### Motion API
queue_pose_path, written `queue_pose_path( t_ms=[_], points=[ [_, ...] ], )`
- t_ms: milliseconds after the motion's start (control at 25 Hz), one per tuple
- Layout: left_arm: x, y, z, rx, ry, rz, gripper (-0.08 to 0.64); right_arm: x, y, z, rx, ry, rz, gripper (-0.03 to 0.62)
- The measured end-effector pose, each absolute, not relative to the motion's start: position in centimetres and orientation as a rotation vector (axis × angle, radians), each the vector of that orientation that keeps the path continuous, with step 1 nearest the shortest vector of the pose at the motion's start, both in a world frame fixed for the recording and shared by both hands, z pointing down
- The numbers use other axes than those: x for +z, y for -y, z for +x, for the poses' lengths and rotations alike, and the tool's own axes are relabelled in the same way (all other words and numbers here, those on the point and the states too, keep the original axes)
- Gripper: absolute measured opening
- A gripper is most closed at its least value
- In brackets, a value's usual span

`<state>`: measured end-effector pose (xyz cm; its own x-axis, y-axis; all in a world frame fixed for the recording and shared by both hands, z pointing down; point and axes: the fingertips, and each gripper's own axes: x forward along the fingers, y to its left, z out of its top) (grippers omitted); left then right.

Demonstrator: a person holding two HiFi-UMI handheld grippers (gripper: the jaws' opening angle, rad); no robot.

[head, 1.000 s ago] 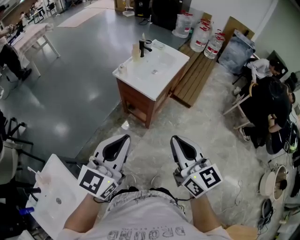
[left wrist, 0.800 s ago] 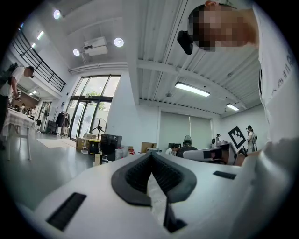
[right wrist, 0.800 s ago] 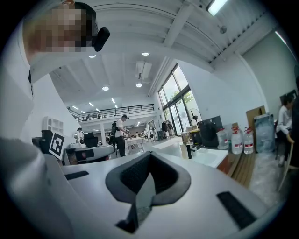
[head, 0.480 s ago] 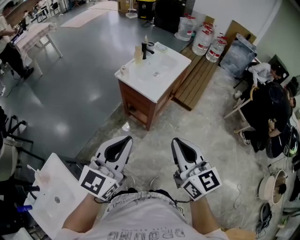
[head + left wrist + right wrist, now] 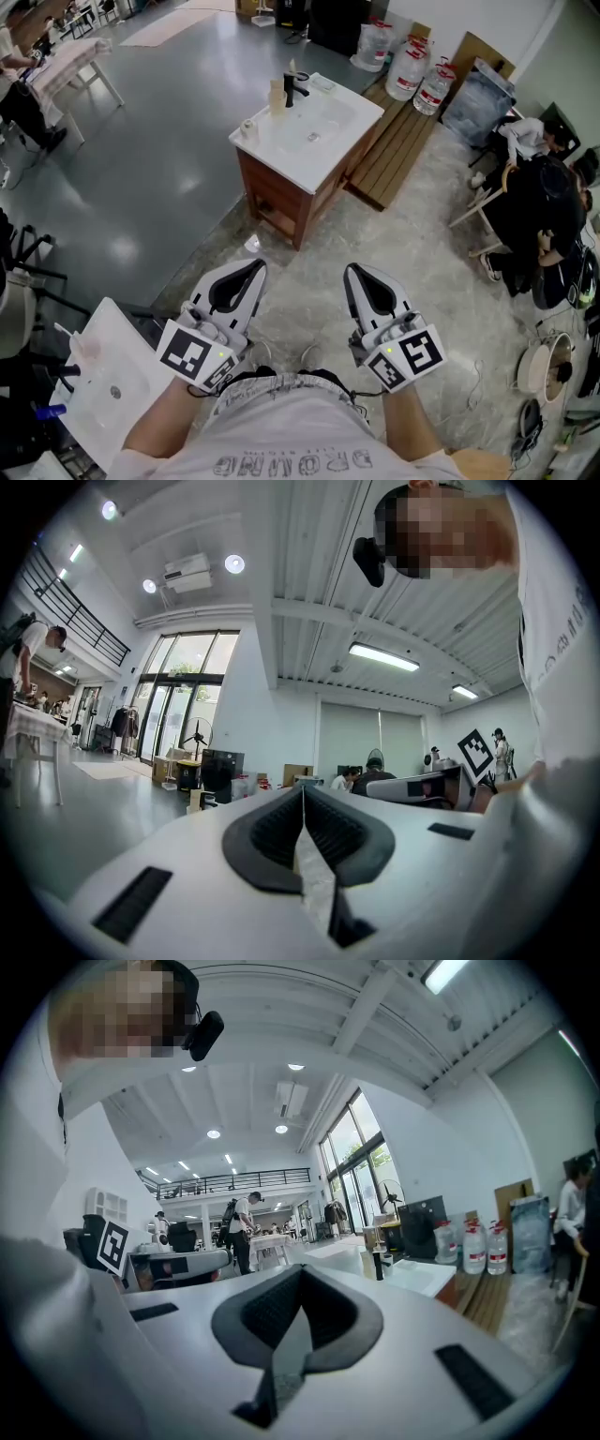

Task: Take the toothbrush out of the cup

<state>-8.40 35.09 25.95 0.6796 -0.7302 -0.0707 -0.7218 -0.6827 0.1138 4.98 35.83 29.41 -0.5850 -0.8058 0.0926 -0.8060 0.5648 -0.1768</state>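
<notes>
A white washstand point(image 5: 328, 141) on a wooden cabinet stands across the floor, well ahead of me. At its far corner, beside the black tap point(image 5: 292, 90), a pale cup point(image 5: 277, 97) holds an upright toothbrush point(image 5: 288, 69); both look very small. My left gripper point(image 5: 253, 266) and right gripper point(image 5: 354, 270) are held side by side close to my body, pointing level toward the washstand and far short of it. Both are shut with nothing between the jaws. The right gripper view shows the washstand point(image 5: 422, 1277) and tap point(image 5: 378, 1265) in the distance.
Water jugs point(image 5: 412, 66) and a slatted wooden platform point(image 5: 398, 150) lie behind the washstand. People sit among clutter at the right point(image 5: 539, 211). A second white basin top point(image 5: 112, 384) is at my lower left. A white table point(image 5: 66, 67) stands far left.
Both grippers have stayed where they were, shut. Only the head view has shifted slightly.
</notes>
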Motion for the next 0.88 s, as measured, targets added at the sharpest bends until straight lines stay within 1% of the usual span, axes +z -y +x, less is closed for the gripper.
queue_pose_path(
  t_ms=[440, 640, 880],
  points=[
    [26.10, -35.03, -8.24, -0.166, 1.211, 2.811, 0.021, 29.39, -35.87, 4.68, 0.322, 2.782, 1.419, 0.008],
    [26.28, -35.00, -8.32, -0.166, 1.212, 2.804, 0.022, 29.53, -35.87, 4.54, 0.325, 2.780, 1.414, 0.018],
    [26.42, -35.19, -8.28, -0.167, 1.206, 2.799, 0.040, 29.72, -36.05, 4.57, 0.334, 2.775, 1.422, 0.032]
  ],
)
